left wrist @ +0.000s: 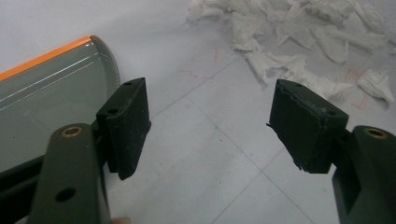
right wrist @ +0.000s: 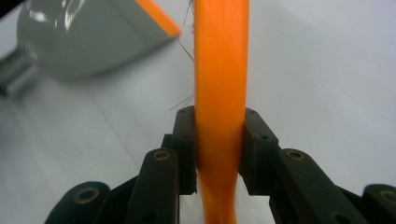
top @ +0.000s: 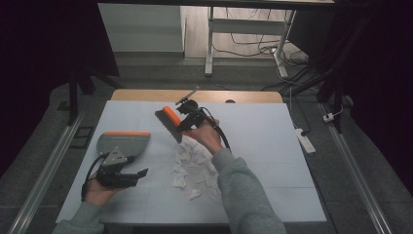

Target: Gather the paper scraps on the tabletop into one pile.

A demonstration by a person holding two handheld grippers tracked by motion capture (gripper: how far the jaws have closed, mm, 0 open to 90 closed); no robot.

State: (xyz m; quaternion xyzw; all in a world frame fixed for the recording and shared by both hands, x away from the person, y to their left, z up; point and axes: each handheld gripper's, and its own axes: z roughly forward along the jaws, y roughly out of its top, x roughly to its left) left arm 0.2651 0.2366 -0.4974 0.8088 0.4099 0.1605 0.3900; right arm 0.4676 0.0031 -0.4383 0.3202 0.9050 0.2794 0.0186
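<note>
A dim room with desk legs and trailing cables lies beyond a table covered by a white sheet, the landmark for all positions below. On the sheet's left part lies a grey dustpan with an orange front edge, resting flat. Near the sheet's centre, toward the person's side, is a loose pile of torn white paper scraps. Above the sheet's middle, beyond the scraps, the right gripper holds a hand brush with an orange handle and dark bristles; in the right gripper view the jaws are clamped against both sides of the orange handle. At the sheet's left near edge, just on the person's side of the dustpan, the left gripper has its jaws spread wide apart and empty, pointing toward the scraps.
</note>
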